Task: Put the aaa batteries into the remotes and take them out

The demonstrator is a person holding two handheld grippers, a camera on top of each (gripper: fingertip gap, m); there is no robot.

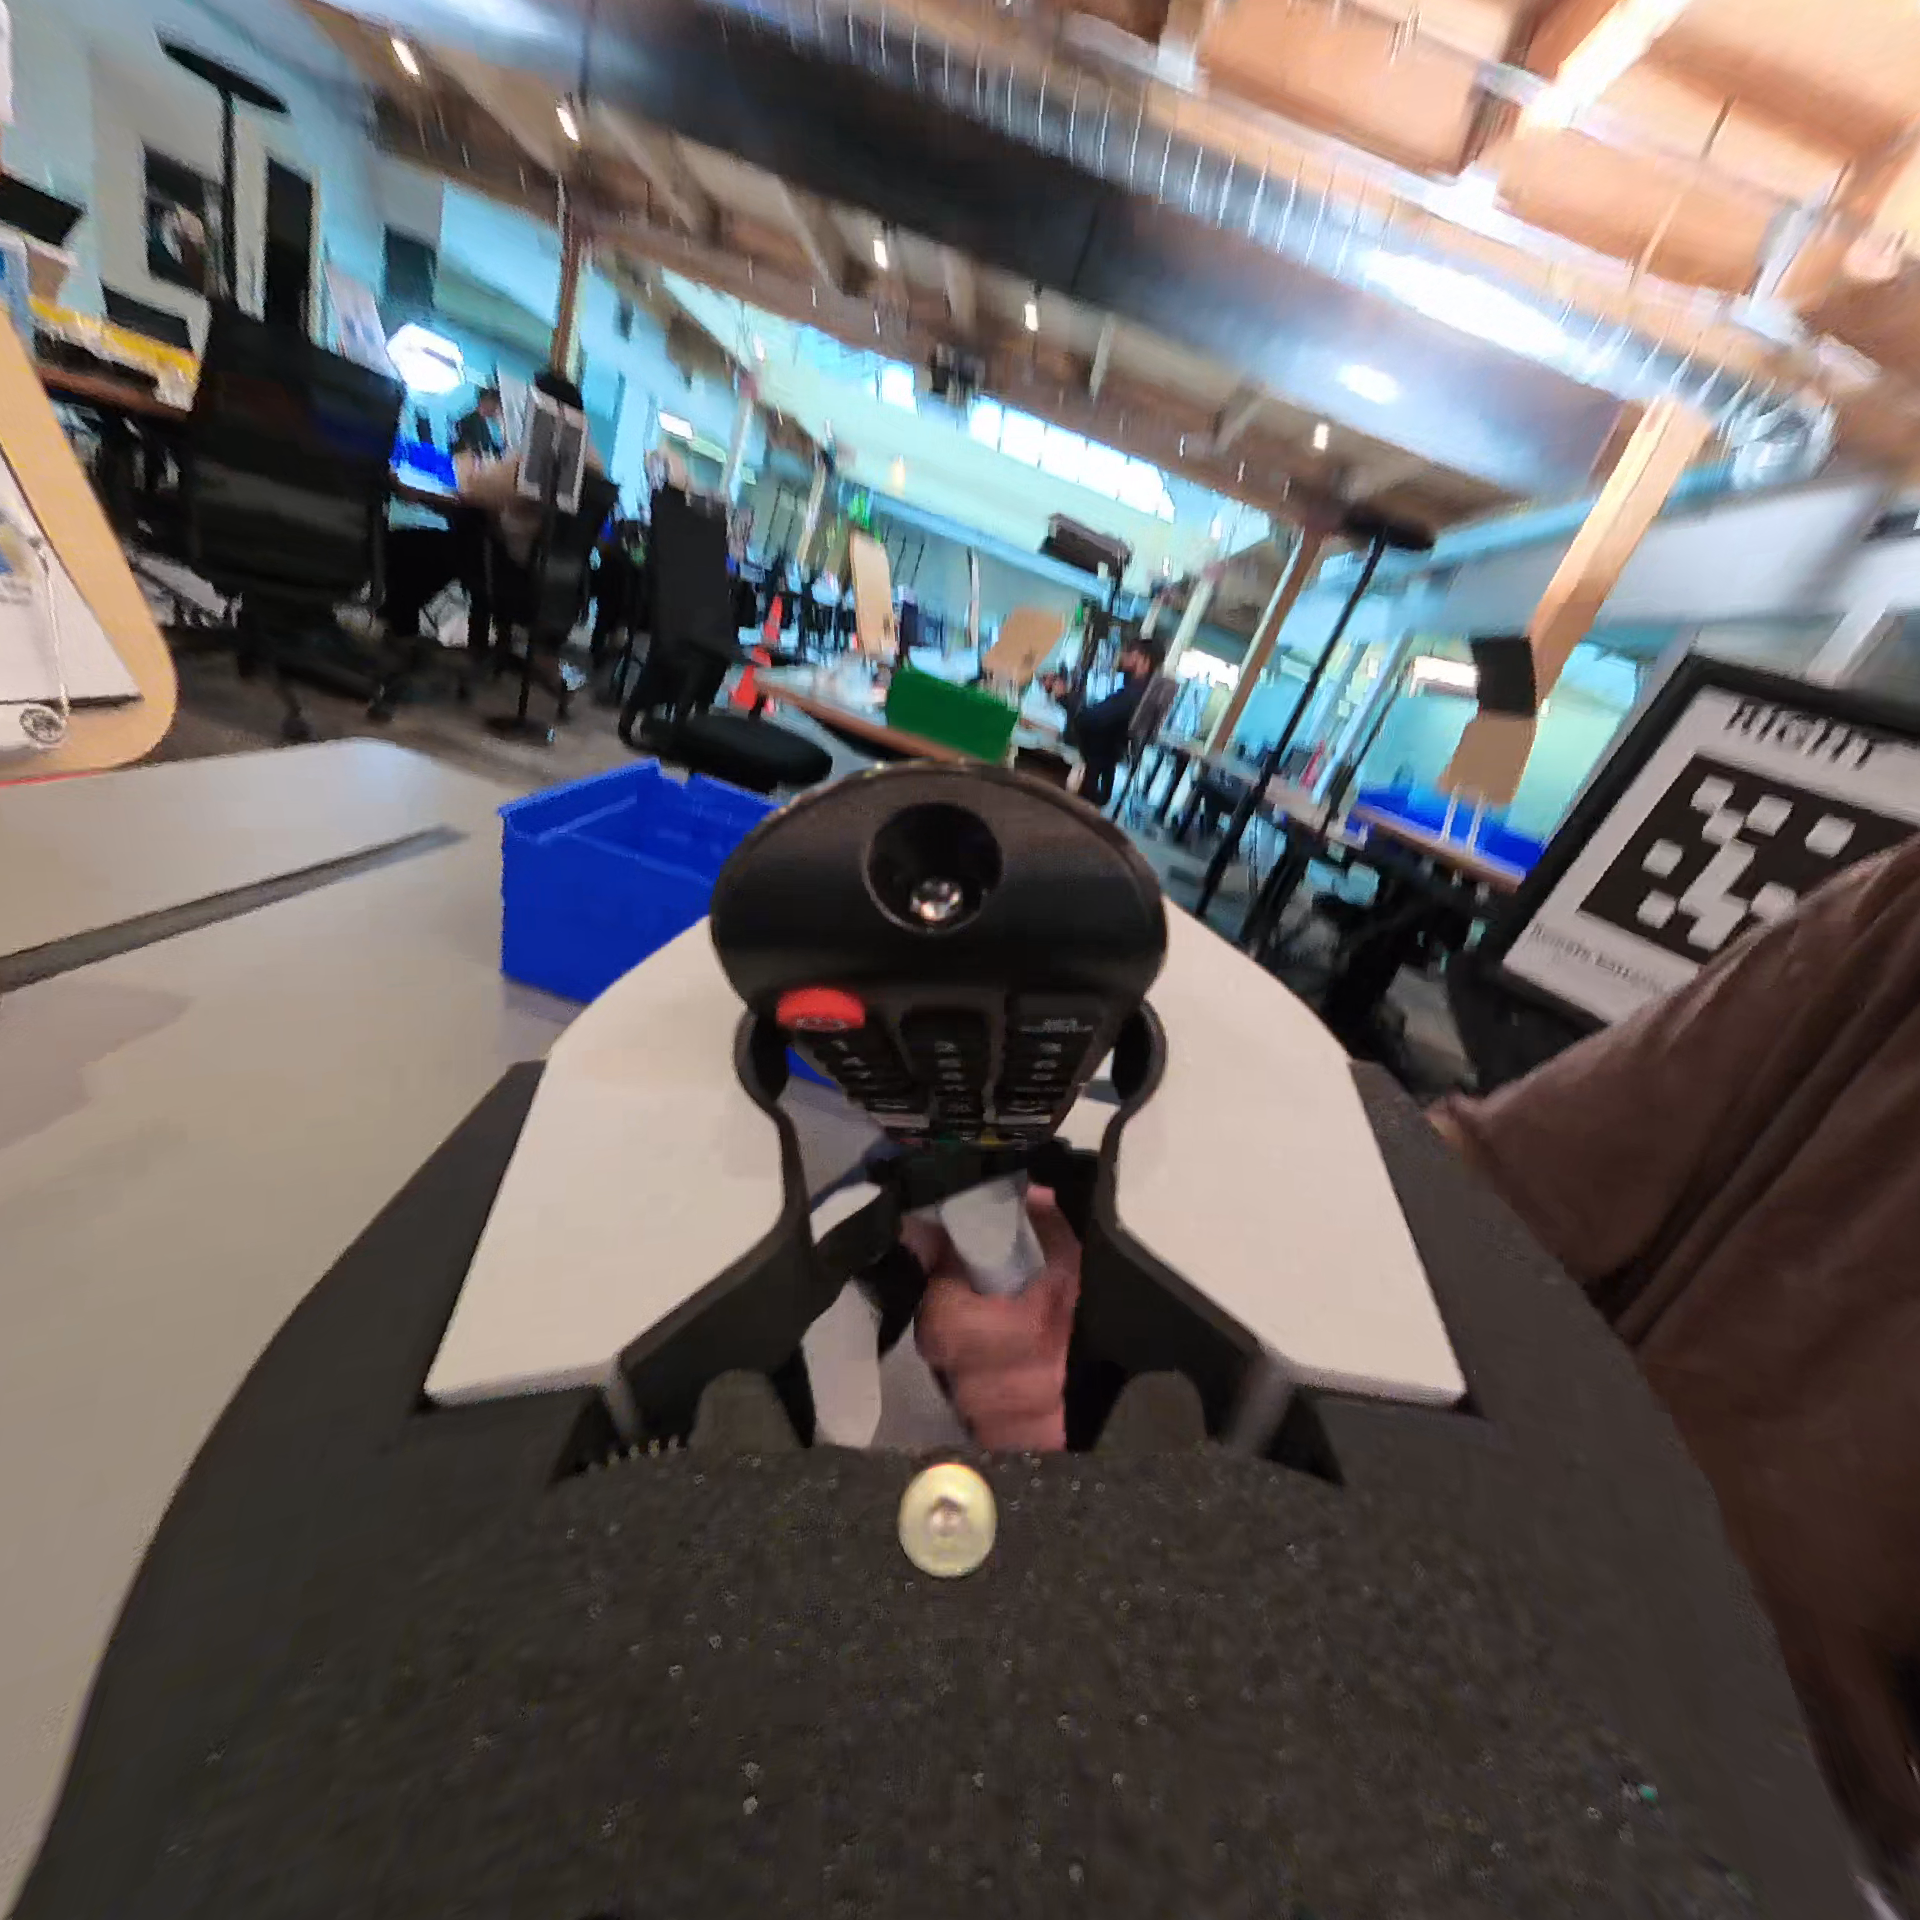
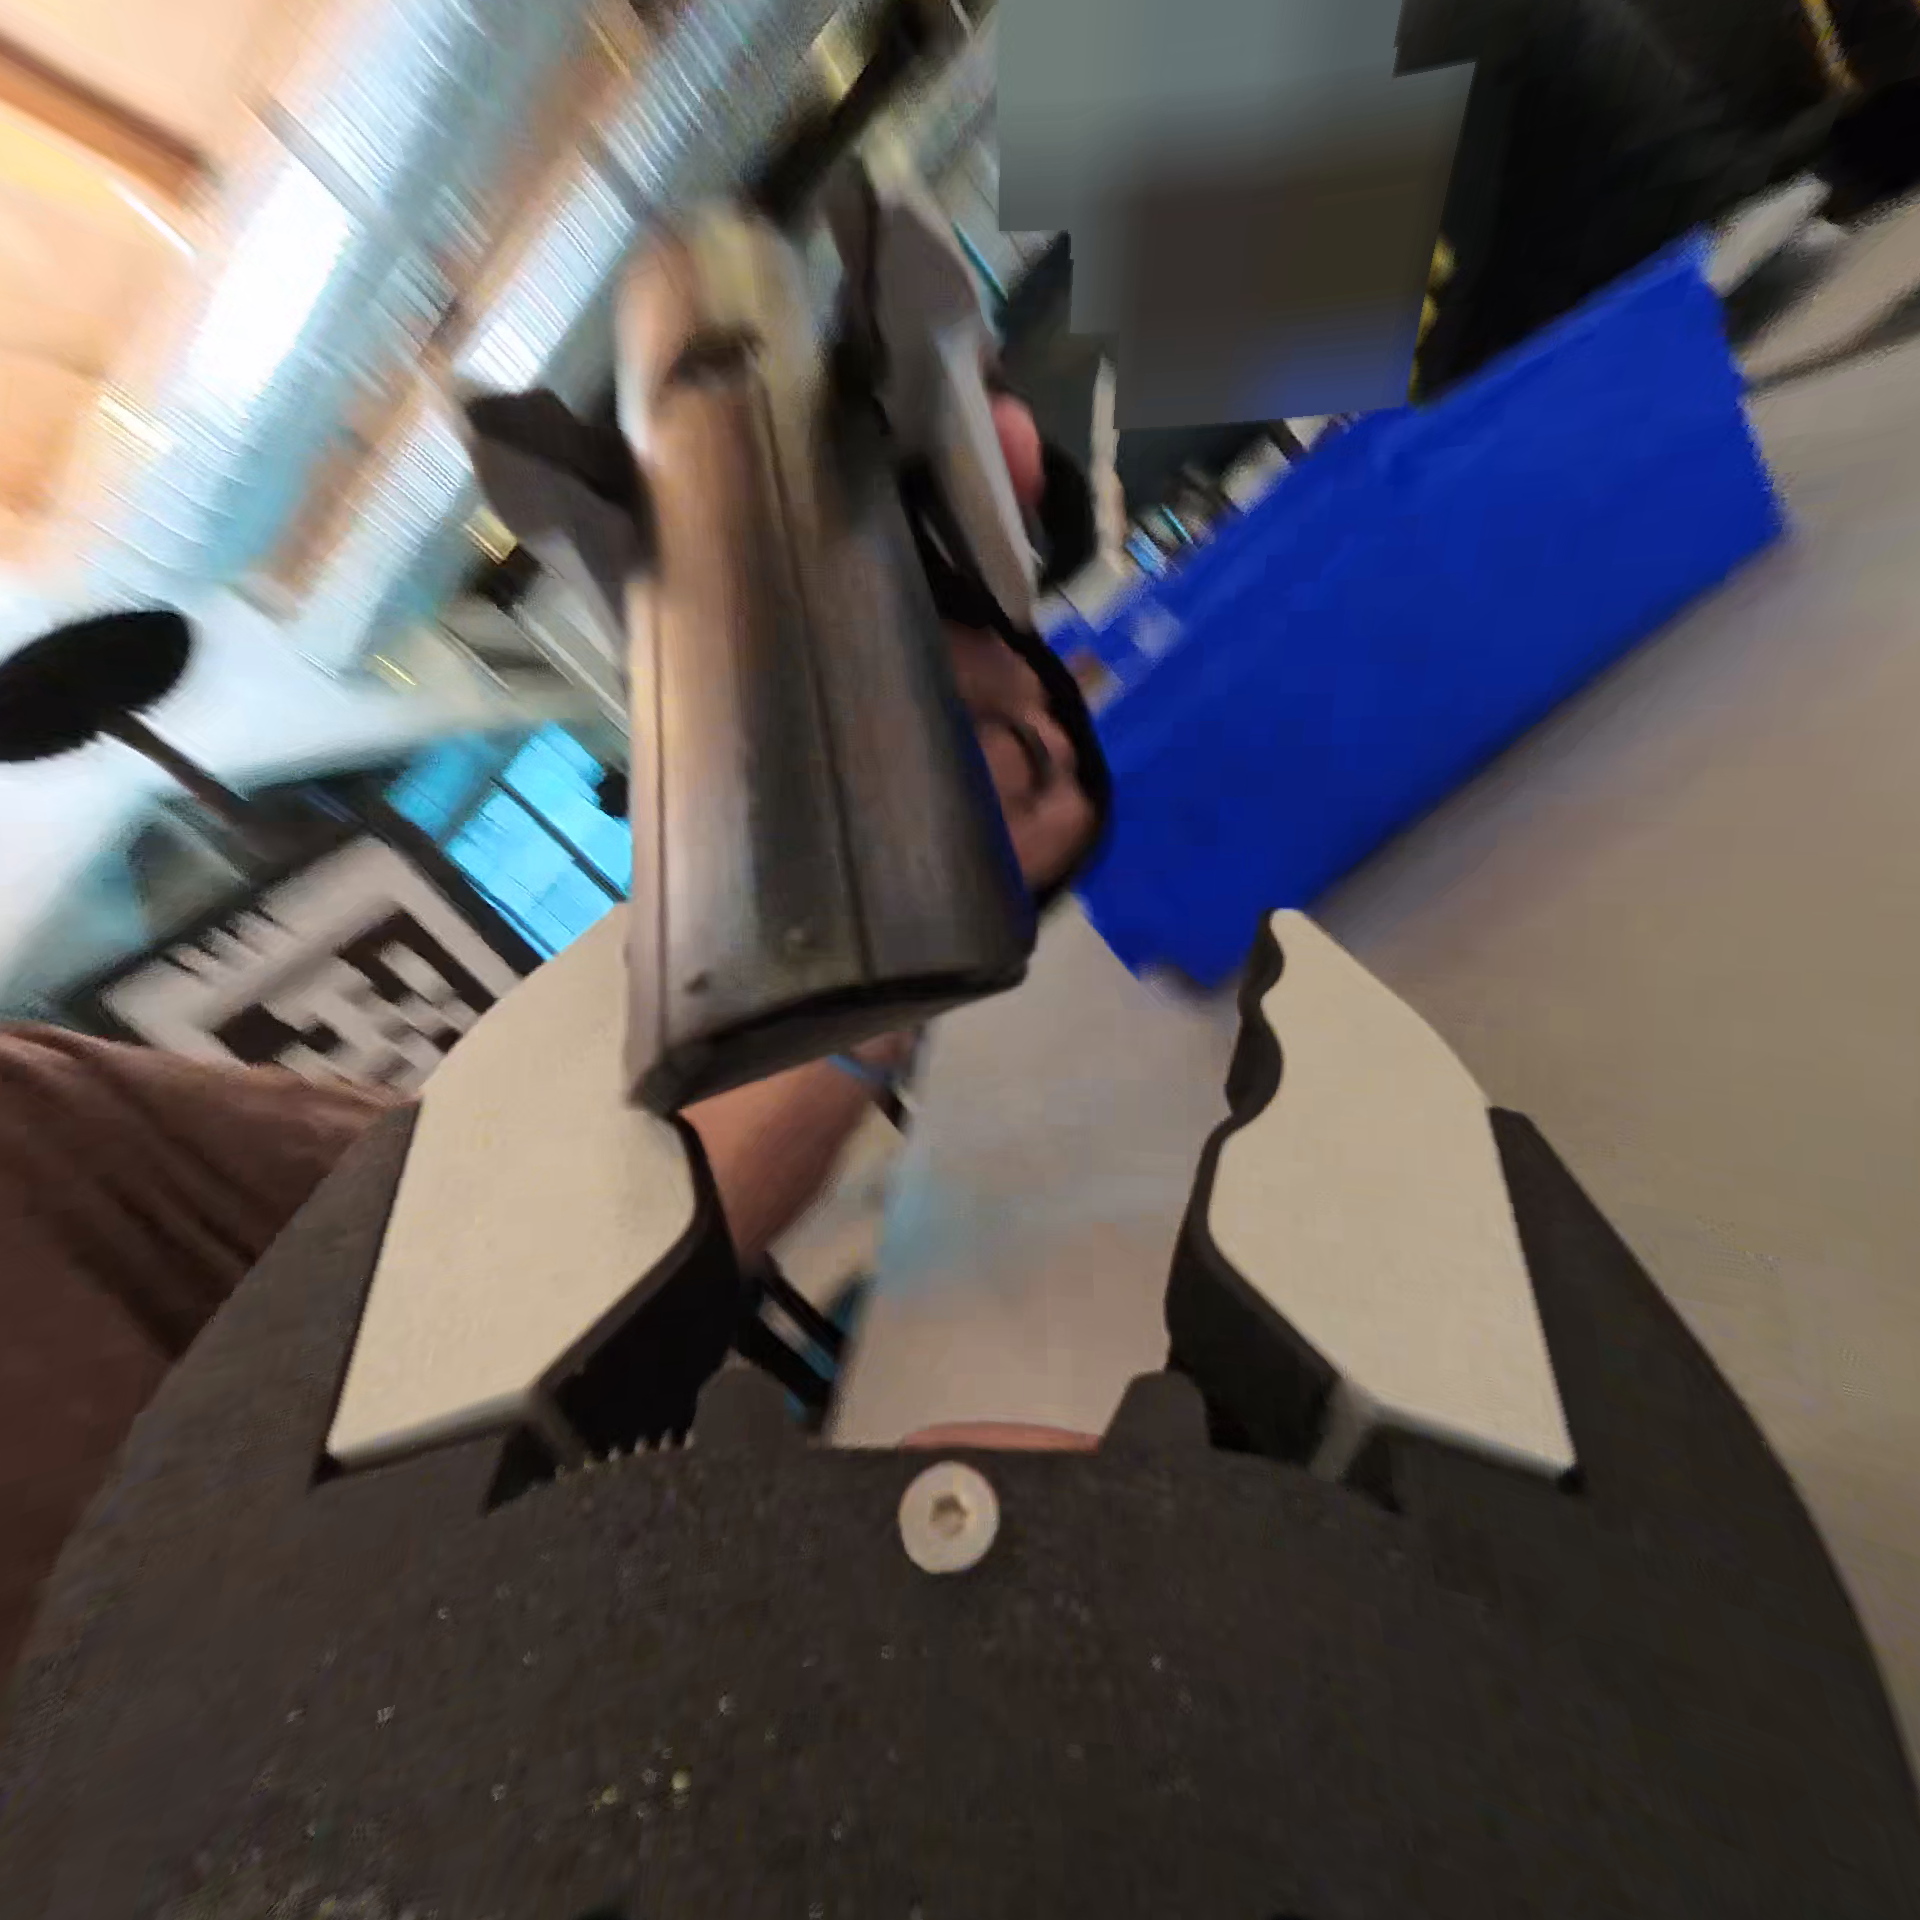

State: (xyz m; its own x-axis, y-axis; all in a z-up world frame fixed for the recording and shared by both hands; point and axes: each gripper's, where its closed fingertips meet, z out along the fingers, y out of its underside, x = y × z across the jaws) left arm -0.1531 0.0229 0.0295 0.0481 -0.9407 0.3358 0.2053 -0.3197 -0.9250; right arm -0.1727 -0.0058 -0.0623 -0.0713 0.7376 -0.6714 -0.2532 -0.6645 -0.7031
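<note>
Left gripper point(image 1: 940, 1049), tilted upward, clamps the black remote point(image 1: 935, 925); right gripper point(image 2: 977, 997) gapes wide, empty.

Both wrist cameras closely share the blue bin point(image 1: 613, 873).

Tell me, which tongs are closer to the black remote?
Left. The left tongs are clamped on the black remote, holding it up off the table. The right tongs are open and empty, with the remote just ahead of their tips.
</note>
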